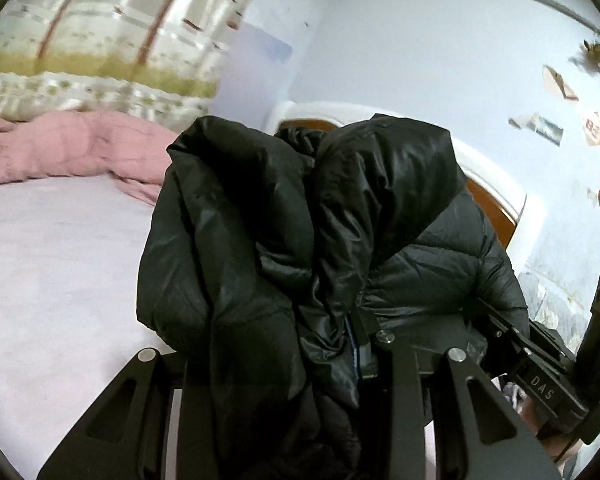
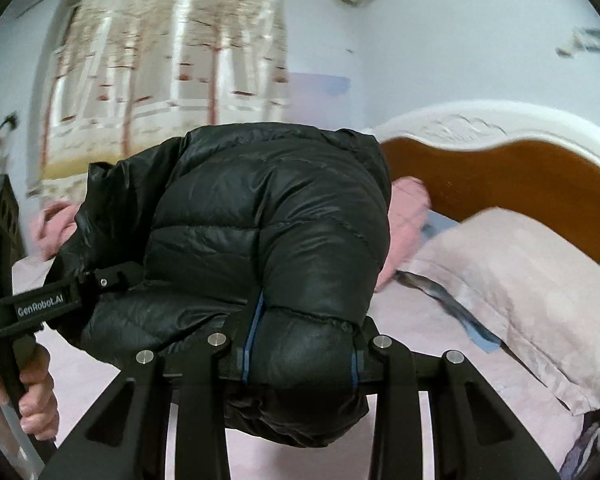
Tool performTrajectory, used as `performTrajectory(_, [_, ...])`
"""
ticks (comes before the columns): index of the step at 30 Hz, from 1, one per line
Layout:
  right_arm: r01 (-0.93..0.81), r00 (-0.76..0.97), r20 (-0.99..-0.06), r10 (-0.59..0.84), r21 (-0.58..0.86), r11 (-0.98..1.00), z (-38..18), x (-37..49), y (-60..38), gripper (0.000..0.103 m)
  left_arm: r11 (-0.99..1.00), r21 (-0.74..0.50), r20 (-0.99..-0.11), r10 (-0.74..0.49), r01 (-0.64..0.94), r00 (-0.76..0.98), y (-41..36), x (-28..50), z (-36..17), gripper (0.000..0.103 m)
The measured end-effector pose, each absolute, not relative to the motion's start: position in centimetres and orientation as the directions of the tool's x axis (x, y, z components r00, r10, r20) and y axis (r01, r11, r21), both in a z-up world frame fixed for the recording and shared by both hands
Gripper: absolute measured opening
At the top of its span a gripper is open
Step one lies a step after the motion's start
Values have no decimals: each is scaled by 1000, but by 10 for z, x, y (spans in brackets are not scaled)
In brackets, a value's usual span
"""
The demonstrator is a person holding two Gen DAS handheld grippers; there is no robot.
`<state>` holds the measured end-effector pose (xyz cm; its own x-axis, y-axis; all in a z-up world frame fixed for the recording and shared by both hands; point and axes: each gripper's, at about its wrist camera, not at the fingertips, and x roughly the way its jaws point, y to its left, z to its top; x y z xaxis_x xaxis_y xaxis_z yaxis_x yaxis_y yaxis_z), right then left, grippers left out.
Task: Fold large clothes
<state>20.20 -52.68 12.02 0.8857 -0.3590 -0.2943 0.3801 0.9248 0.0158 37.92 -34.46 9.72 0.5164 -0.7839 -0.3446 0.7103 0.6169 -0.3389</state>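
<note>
the black puffer jacket (image 2: 268, 216) is bunched up and carried in the air above the bed (image 1: 60, 264), hanging between the two grippers with none of its visible bulk resting on the pink sheet. the right gripper (image 2: 300, 356) has its jaws clenched on a thick padded roll of the jacket, the blue-edged pads pressing into it from both sides. the left gripper (image 1: 300, 360) also grasps the jacket: a fold of the shiny cloth is wedged between its jaws and spills down over them, though one pad is hidden under the fabric. in the right wrist view the left gripper shows at the left edge, a hand (image 2: 36, 396) wrapped round its handle, just beside the jacket's near shoulder. a pink quilt (image 1: 60, 148) lies heaped at the far side of the bed, a pillow (image 2: 520, 280) rests against the wooden headboard (image 2: 500, 184), and a patterned curtain (image 1: 112, 32) hangs behind. the step in hand looks like lifting and moving the jacket to lay it out, with no tidy fold made yet. the next move likely calls for lowering it onto the bare middle of the sheet, well clear of quilt and pillow, and drawing the two grips apart so the puffy cloth spreads flat instead of slumping into a heap.
</note>
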Motion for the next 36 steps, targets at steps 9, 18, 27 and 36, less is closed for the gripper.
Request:
performTrajectory(9, [554, 790, -324, -521, 11, 833, 60, 252, -632, 35, 550, -345, -406, -818, 760, 408, -467, 434, 31, 32])
performTrajectory(18, [611, 692, -480, -538, -7, 792, -5, 288, -688, 39, 614, -353, -543, -749, 706, 380, -503, 455, -35, 47])
performTrajectory(27, [660, 705, -396, -588, 64, 749, 1, 255, -683, 67, 679, -190, -462, -699, 710, 545, -473, 417, -11, 75])
performTrajectory(36, [504, 840, -306, -449, 130, 854, 19, 201, -617, 79, 801, -60, -279, -586, 596, 761, -387, 348, 28, 99])
